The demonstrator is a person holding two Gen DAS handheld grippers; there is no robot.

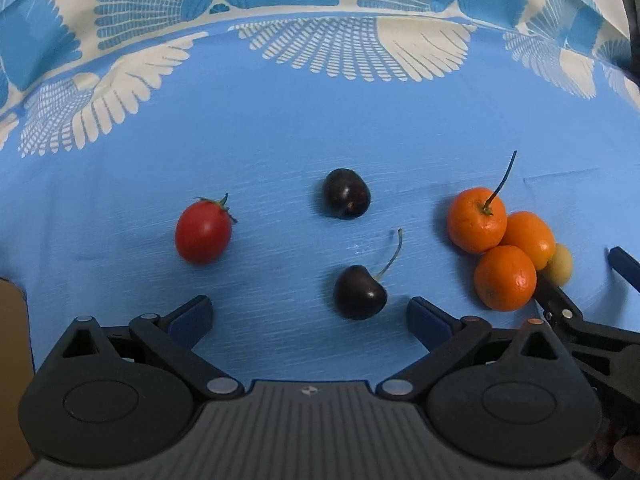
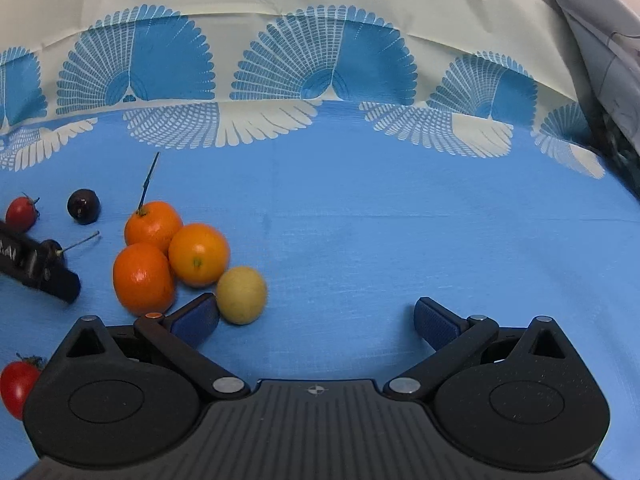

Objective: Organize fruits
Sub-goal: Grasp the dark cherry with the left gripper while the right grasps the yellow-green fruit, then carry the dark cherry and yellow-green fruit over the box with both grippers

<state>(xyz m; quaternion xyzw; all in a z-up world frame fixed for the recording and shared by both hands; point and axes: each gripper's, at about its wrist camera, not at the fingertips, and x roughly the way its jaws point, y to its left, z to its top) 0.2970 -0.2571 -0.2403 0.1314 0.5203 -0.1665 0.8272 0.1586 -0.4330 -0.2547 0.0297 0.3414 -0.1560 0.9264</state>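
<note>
Wide-spread right claw (image 2: 316, 316), yellow fruit (image 2: 242, 295) beside three oranges (image 2: 198, 255)

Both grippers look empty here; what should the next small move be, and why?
Probably ease the open left gripper forward around the stemmed cherry, which lies just ahead between its fingers, then close. The other cherry sits apart further on, while the oranges are already clustered, so the cherries seem next to group.

The light was bright and soft, with only faint shadows. Small shiny spots sat on the oranges (image 1: 476, 220). The edges bent round, and the corners went dark.
</note>
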